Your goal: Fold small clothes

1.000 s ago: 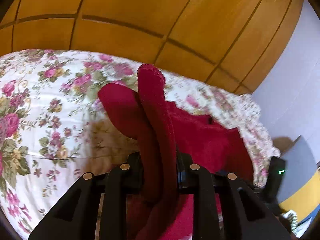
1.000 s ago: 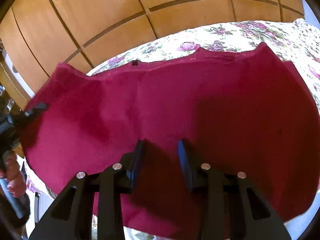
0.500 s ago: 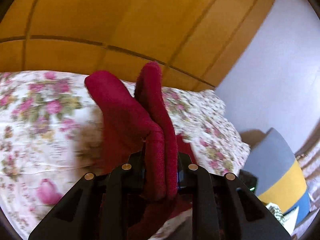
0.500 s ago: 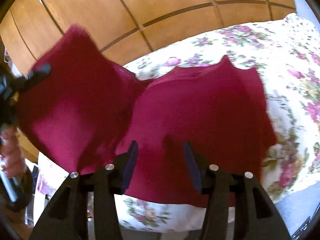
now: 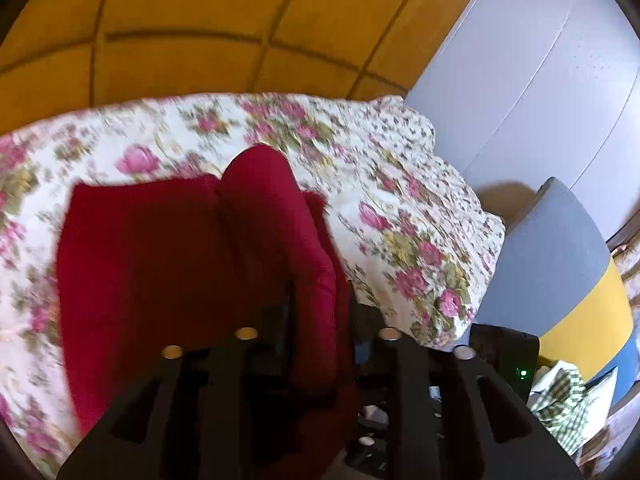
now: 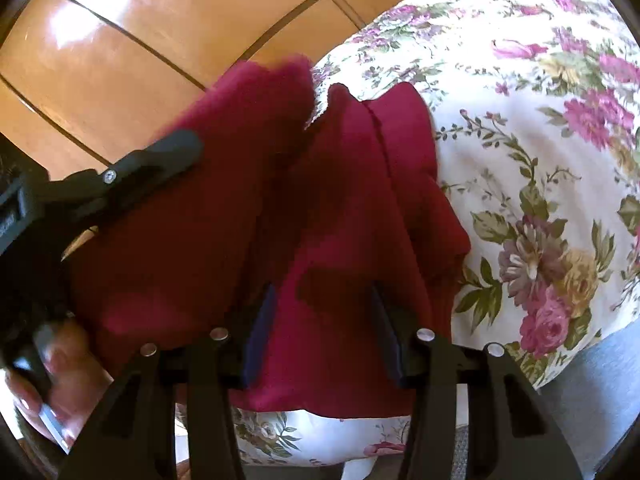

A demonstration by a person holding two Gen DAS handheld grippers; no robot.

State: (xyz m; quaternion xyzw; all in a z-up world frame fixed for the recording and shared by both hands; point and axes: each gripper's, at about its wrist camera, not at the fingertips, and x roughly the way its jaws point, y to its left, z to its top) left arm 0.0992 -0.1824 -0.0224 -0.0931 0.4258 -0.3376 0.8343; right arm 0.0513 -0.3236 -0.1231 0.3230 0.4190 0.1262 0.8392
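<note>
1. The left wrist view shows the left gripper [image 5: 320,312] clamped on a bunched fold of the red garment [image 5: 168,264]; the cloth rises as a hump between its fingers. Its jaws have just eased slightly wider, and the fold is between them.
2. The rest of the garment in that view spreads flat over the floral bedspread [image 5: 400,208], toward the bed's near left part.
3. Only the left wrist view shows the bed's far right corner, the white wall [image 5: 540,72] beyond it, and a grey-and-yellow chair [image 5: 560,272] beside the bed's right edge.
4. The right wrist view shows the right gripper [image 6: 324,328] with fingers apart, poised over the garment [image 6: 352,240]; whether the pads touch the cloth cannot be told.
5. Only this view shows the left gripper [image 6: 160,152] from the side, lifting one half of the garment over the other near the bed's near edge.
6. It also shows a hand [image 6: 60,376] on that gripper's handle, blurred, at lower left.
7. Both views show the wooden panelled headboard [image 6: 160,40] behind the bed.
</note>
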